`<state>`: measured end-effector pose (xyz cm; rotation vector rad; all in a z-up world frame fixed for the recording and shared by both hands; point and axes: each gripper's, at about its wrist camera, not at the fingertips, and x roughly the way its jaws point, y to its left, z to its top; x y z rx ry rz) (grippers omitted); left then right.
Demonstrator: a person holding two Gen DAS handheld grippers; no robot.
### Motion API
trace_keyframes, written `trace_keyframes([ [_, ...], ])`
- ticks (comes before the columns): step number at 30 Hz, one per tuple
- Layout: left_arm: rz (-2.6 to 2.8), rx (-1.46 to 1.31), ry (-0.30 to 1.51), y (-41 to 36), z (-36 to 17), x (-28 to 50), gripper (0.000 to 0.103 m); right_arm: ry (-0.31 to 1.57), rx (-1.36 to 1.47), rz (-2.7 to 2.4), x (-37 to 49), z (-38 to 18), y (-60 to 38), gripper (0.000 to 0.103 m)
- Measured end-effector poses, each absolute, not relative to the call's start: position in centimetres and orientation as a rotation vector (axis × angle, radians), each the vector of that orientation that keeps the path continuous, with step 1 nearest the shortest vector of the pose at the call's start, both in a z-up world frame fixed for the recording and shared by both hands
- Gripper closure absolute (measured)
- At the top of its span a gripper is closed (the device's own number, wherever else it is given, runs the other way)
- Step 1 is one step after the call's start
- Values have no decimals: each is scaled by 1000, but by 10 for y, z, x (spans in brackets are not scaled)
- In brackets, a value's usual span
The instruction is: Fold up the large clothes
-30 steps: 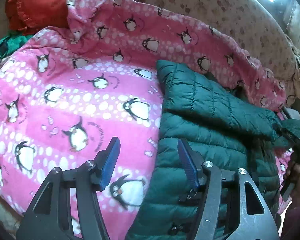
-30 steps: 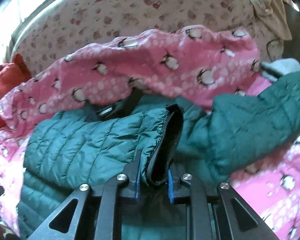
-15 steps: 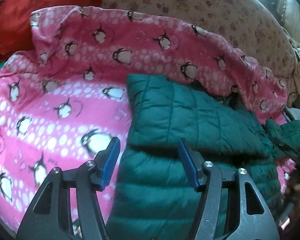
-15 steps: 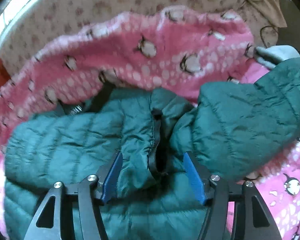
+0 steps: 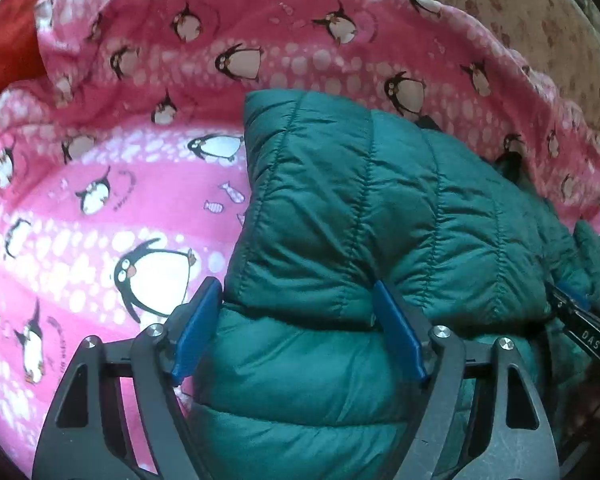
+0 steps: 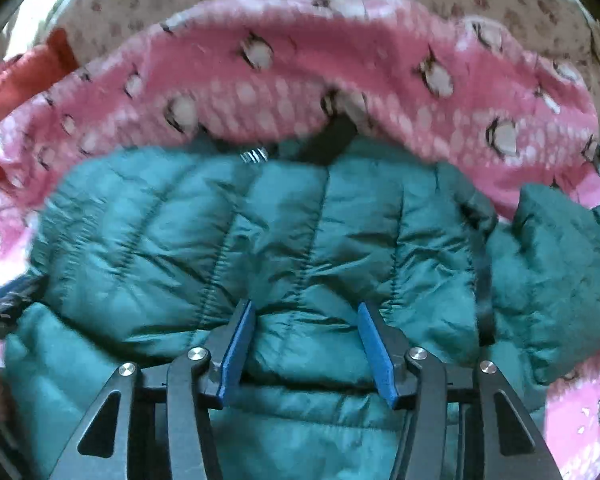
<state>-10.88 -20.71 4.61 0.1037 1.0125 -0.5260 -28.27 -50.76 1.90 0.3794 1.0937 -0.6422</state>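
From the left wrist, the left gripper (image 5: 298, 300) has just been opening, its blue pads released astride the folded sleeve edge of the dark green quilted puffer jacket (image 5: 380, 216), which lies on a pink fleece blanket printed with penguins (image 5: 140, 184) over a floral bed sheet (image 5: 532, 12). From the right wrist, the right gripper (image 6: 306, 320) has just been closing, still unclenched, jacket padding (image 6: 260, 232) bulging between its pads; the blanket (image 6: 340, 60) rumples behind.

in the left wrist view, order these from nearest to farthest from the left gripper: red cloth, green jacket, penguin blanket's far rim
From the left gripper:
1. green jacket, between its fingers
2. penguin blanket's far rim, past the jacket
3. red cloth, upper left corner beyond the blanket
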Motion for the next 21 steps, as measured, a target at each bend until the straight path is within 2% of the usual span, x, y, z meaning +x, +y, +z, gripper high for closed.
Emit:
trace_keyframes([
  [7, -514, 97, 968, -189, 67, -128, 25, 998, 427, -664, -313, 60, -501, 52],
  [11, -519, 73, 948, -174, 84, -149, 25, 1130, 388, -712, -315, 32, -509, 52],
  [13, -519, 67, 935, -166, 93, -161, 25, 1128, 397, -706, -317, 30, -511, 52],
  [21, -543, 110, 832, -145, 124, -212, 24, 971, 419, -624, -361, 96, -459, 52],
])
